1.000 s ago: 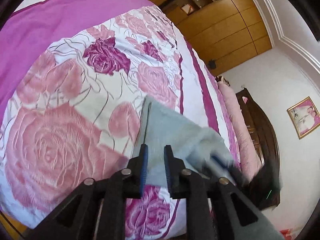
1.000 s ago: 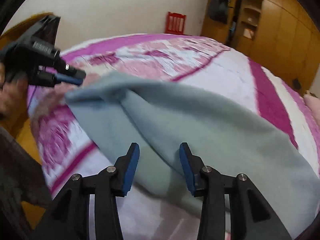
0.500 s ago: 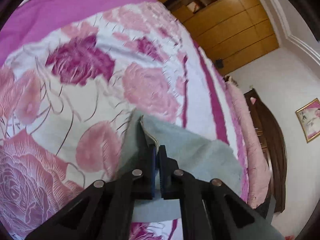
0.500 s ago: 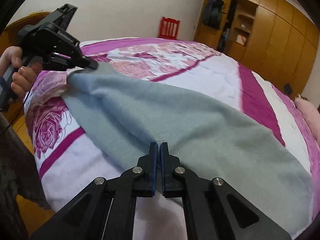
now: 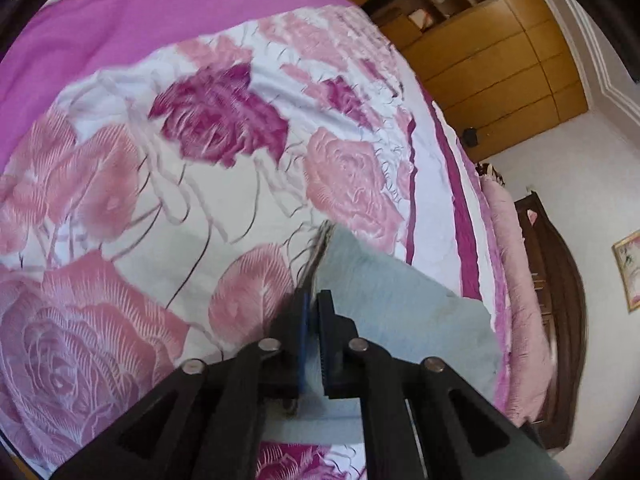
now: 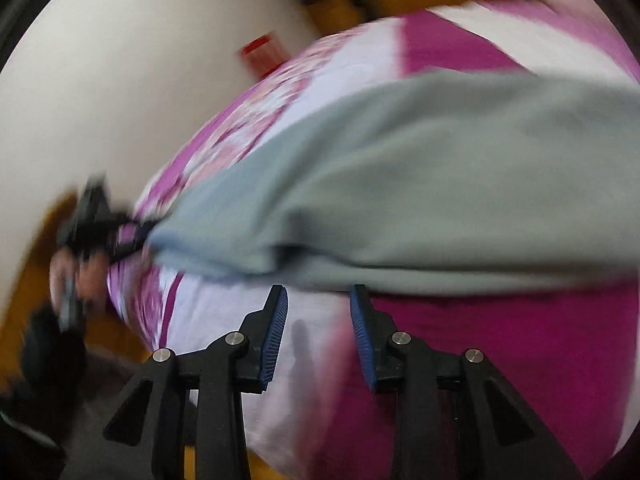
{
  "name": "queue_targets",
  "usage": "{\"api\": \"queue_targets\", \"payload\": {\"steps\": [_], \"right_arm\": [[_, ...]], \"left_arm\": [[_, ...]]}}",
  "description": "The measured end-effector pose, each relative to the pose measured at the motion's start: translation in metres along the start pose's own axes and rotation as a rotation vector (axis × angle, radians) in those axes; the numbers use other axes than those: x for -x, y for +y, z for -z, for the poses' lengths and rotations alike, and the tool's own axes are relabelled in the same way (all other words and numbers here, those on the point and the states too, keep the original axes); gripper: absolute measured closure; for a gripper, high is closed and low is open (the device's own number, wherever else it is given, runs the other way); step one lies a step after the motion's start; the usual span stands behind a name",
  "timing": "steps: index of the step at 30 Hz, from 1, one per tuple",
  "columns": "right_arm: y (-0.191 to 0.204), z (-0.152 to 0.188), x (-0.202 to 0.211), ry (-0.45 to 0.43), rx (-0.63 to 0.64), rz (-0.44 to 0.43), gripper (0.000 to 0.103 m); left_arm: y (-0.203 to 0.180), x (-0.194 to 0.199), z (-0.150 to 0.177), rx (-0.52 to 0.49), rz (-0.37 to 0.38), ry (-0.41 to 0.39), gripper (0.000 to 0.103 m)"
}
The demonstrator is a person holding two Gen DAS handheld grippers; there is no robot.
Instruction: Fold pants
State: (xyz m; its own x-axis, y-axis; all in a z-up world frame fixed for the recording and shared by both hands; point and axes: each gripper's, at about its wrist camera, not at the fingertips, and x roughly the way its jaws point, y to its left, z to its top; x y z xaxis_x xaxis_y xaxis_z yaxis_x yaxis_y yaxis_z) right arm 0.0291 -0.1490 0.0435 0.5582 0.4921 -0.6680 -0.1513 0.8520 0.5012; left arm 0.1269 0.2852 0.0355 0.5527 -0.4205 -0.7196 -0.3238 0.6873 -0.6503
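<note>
The grey pants (image 6: 420, 184) lie across a bed with a pink and magenta rose bedspread (image 5: 160, 184). In the left wrist view my left gripper (image 5: 314, 312) has its jaws nearly together with a narrow gap, at the pants' edge (image 5: 392, 304); the cloth's hem runs up from the fingertips. In the right wrist view my right gripper (image 6: 318, 300) is open and empty, just in front of the pants' near edge. The left gripper also shows there at the far left (image 6: 100, 228), at the pants' corner. That view is blurred.
Wooden wardrobes (image 5: 492, 64) stand beyond the bed. A dark wooden headboard (image 5: 556, 312) and a pink pillow (image 5: 516, 280) are at the right. A red chair (image 6: 262, 54) stands by the white wall.
My right gripper has opened, let go of the pants' edge and swung, blurring its view. My left gripper's jaws have parted slightly and it has shifted along the pants' edge.
</note>
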Motion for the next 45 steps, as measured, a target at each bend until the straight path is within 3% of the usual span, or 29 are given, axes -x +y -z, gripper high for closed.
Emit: {"api": "queue_targets", "payload": {"steps": [2, 4, 7, 9, 13, 18, 20, 21, 22, 25, 27, 29, 31, 34, 37, 40, 42, 45], "right_arm": [[-0.026, -0.006, 0.006, -0.036, -0.126, -0.018, 0.070], [-0.046, -0.010, 0.011, -0.080, -0.235, -0.063, 0.070], [-0.061, -0.013, 0.013, -0.129, -0.317, -0.139, 0.070], [-0.071, -0.012, 0.010, -0.122, -0.390, -0.200, 0.070], [-0.086, -0.008, 0.011, -0.126, -0.509, -0.328, 0.070], [-0.099, -0.005, 0.016, -0.171, -0.571, -0.222, 0.070], [-0.102, -0.003, 0.019, -0.186, -0.576, -0.212, 0.070], [-0.102, -0.003, 0.021, -0.198, -0.566, -0.209, 0.075], [-0.103, -0.002, 0.024, -0.203, -0.557, -0.194, 0.091], [-0.103, -0.002, 0.030, -0.190, -0.534, -0.136, 0.097], [-0.103, -0.003, 0.036, -0.179, -0.512, -0.111, 0.097], [-0.096, -0.007, 0.043, -0.169, -0.446, -0.028, 0.092], [-0.091, -0.008, 0.050, -0.155, -0.364, 0.082, 0.071], [-0.078, -0.009, 0.062, -0.137, -0.233, 0.182, 0.069], [-0.054, -0.007, 0.072, -0.140, -0.104, 0.266, 0.069], [-0.018, -0.004, 0.074, -0.184, 0.014, 0.379, 0.071], [0.009, -0.007, 0.064, -0.180, 0.051, 0.319, 0.071], [0.072, -0.010, 0.031, -0.138, 0.234, 0.227, 0.071]], "left_arm": [[0.005, 0.002, 0.006, 0.034, 0.058, 0.034, 0.094], [0.002, 0.004, 0.015, 0.001, 0.112, 0.073, 0.094], [-0.002, 0.001, 0.028, -0.054, 0.103, 0.114, 0.094], [0.002, 0.005, 0.032, -0.039, 0.117, 0.101, 0.101], [0.000, 0.026, 0.034, -0.042, 0.157, 0.044, 0.101], [0.022, 0.044, 0.028, 0.075, 0.212, 0.017, 0.101], [0.025, 0.041, 0.023, 0.092, 0.182, 0.025, 0.101], [0.026, 0.038, 0.022, 0.094, 0.166, 0.032, 0.101], [0.027, 0.034, 0.021, 0.098, 0.150, 0.040, 0.101], [0.031, 0.028, 0.014, 0.122, 0.112, 0.038, 0.099], [0.032, 0.026, 0.011, 0.140, 0.135, 0.033, 0.098], [0.032, 0.026, 0.010, 0.145, 0.138, 0.016, 0.098], [0.029, 0.027, 0.010, 0.134, 0.130, 0.004, 0.098], [0.016, 0.032, 0.005, 0.066, 0.095, -0.027, 0.096], [0.003, 0.035, 0.001, 0.003, 0.107, -0.043, 0.073], [-0.005, 0.022, -0.007, -0.032, 0.090, -0.029, 0.070], [-0.009, 0.008, -0.014, -0.038, 0.081, -0.014, 0.070], [-0.007, -0.014, -0.021, -0.042, 0.108, -0.020, 0.074]]}}
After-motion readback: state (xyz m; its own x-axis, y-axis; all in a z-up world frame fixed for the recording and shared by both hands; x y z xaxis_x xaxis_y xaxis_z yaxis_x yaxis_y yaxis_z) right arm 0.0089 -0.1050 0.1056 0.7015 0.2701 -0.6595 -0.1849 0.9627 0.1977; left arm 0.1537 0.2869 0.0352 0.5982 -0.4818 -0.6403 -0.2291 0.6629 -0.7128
